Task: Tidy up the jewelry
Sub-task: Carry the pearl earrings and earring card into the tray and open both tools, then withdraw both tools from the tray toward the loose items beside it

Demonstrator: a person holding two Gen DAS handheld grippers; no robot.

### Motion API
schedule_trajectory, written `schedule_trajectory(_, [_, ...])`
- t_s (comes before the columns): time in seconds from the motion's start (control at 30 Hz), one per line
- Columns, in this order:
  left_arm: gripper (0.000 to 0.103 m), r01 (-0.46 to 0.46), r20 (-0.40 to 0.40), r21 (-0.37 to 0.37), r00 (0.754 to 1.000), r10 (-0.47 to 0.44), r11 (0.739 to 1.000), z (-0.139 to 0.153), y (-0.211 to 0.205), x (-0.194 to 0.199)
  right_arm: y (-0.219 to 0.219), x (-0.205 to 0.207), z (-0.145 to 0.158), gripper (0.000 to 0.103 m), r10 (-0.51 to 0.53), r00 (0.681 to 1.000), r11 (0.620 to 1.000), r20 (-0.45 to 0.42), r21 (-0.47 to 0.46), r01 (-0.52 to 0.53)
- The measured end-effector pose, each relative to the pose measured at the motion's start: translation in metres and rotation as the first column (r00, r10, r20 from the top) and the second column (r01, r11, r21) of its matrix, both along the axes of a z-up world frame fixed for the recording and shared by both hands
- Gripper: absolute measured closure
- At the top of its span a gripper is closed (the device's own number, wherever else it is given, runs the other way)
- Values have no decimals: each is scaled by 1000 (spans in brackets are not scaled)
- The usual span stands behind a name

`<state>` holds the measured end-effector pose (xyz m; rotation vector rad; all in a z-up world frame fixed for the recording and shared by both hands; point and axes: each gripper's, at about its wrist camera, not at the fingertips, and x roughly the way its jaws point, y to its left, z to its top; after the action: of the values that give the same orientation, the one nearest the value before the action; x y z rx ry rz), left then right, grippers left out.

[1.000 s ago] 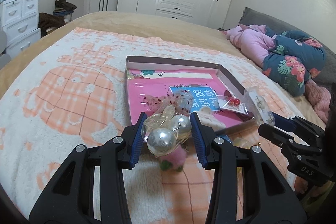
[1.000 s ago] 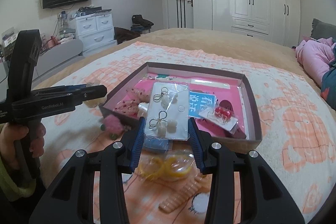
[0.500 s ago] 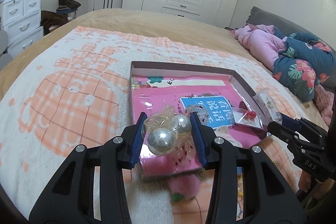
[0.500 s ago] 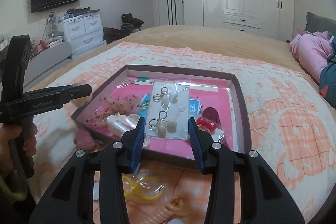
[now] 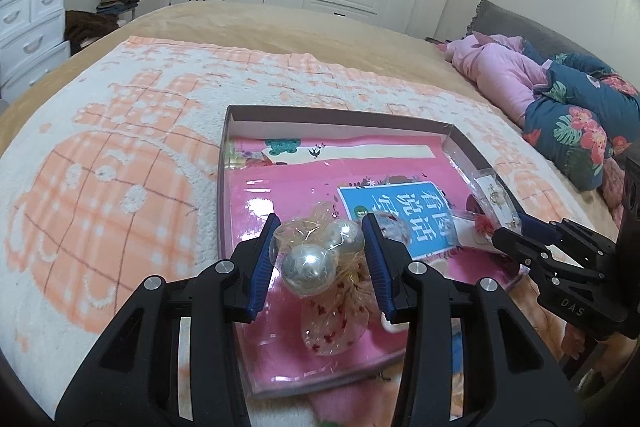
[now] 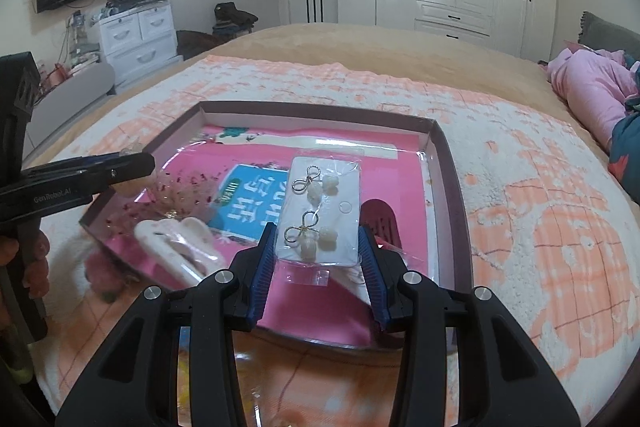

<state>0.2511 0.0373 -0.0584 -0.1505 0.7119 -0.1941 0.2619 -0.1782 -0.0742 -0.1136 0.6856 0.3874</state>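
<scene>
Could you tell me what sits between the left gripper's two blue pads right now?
In the left wrist view, a clear packet of silver ball earrings sits clamped between the left gripper pads, above the pink-lined box.

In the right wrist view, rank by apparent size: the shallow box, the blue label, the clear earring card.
1. Shallow brown-rimmed cardboard box.
2. and 3. Unsure: the clear plastic earring card sits closer to the camera, and partly hides the blue printed label.
</scene>
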Motion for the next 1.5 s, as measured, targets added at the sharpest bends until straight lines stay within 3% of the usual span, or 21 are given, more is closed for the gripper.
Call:
schedule_trajectory(0.47, [69, -7, -20, 13, 1000, 7, 1000, -9, 1, 22, -8, 15, -8, 59, -47, 998, 999, -36, 19, 47])
schedule_trajectory(0.67, [69, -3, -11, 13, 1000, 3, 1000, -8, 1, 19, -17, 10, -4, 41, -87, 996, 994, -33, 57, 89])
schedule_trajectory(0.87, [69, -6, 6, 22, 1000, 6, 1000, -6, -2, 13, -25, -6, 7, 29, -103, 995, 991, 1, 86, 103])
schedule_trajectory(0.97, [65, -10, 26, 33, 1000, 9, 999, -1, -3, 8, -30, -14, 12, 27, -104, 994, 989, 15, 108, 102])
schedule_trajectory(1.23, [42, -24, 74, 11, 997, 23, 1000, 14, -1, -10, -35, -31, 24, 23, -107, 993, 988, 47, 120, 100])
schedule_trajectory(1.5, [28, -35, 104, -18, 994, 36, 999, 26, 2, -32, -35, -43, 31, 22, -103, 993, 988, 64, 124, 95])
